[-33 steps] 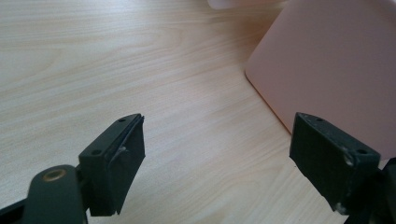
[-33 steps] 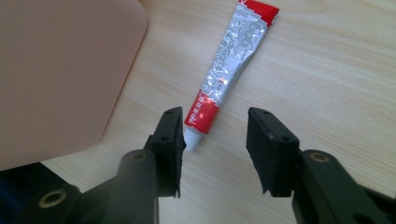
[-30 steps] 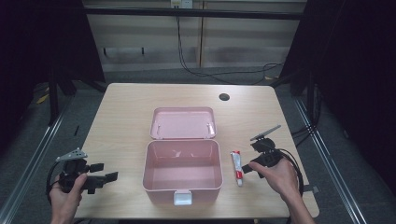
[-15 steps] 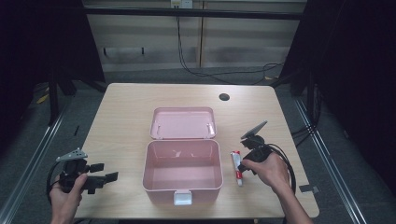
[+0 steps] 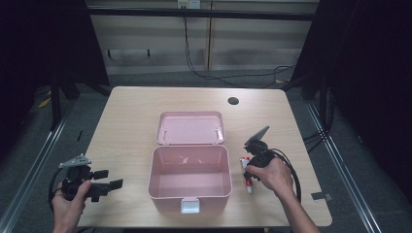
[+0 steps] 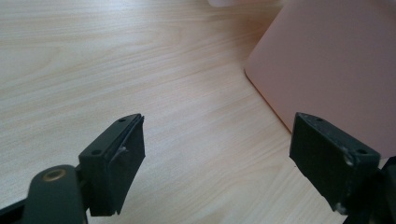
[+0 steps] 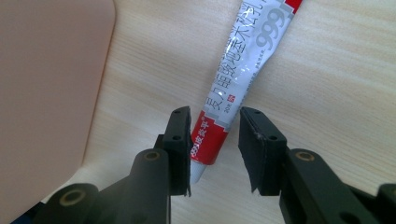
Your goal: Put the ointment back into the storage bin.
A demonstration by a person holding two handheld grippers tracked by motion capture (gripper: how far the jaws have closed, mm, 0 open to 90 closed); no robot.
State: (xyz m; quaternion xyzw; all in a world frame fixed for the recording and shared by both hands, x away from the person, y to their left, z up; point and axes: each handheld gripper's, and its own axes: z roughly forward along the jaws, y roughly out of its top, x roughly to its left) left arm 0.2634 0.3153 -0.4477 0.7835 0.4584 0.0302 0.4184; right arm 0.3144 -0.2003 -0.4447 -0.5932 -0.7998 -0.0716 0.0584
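Change since earlier frame: the right gripper (image 5: 252, 165) is being seen lower and closer to the pink box (image 5: 189, 175) than a second ago, now directly over the ointment tube (image 5: 248, 180); its jaws have just been closing, with the tube's tail end between them. The left gripper (image 5: 108, 179) is being held where it was.

Right jaws: being held narrowly apart around the tube's crimped red-and-white end (image 7: 205, 140) in the right gripper view; one pad (image 7: 183, 140) is lying against or just beside the tube, while a sliver of table is showing at the other pad. No firm pinch is being shown yet.

Left jaws: being held wide apart in the left gripper view (image 6: 215, 158), with nothing between them but bare table (image 6: 116, 56).

Tube position: lying flat on the table, just beside the box's right wall, at about 3 o'clock from the open box in the high view.

Tube long axis: running roughly 12 to 6 o'clock in the high view, parallel to the box wall; in the right gripper view it is stretching away from the jaws toward 1 o'clock.

Governing relation: the jaws are being set across the tube's width, so closure would be pressing on its flat sides.

Nearer hand: the right hand (image 5: 272, 175) is over the tube; the left hand (image 5: 68, 199) is well apart, at about 9 o'clock from the box.

Box: standing open, its lid (image 5: 190, 128) laid back at 12 o'clock, interior appearing empty.

Judged next need: the grip being completed, then a lift toward 9 o'clock over the box wall.
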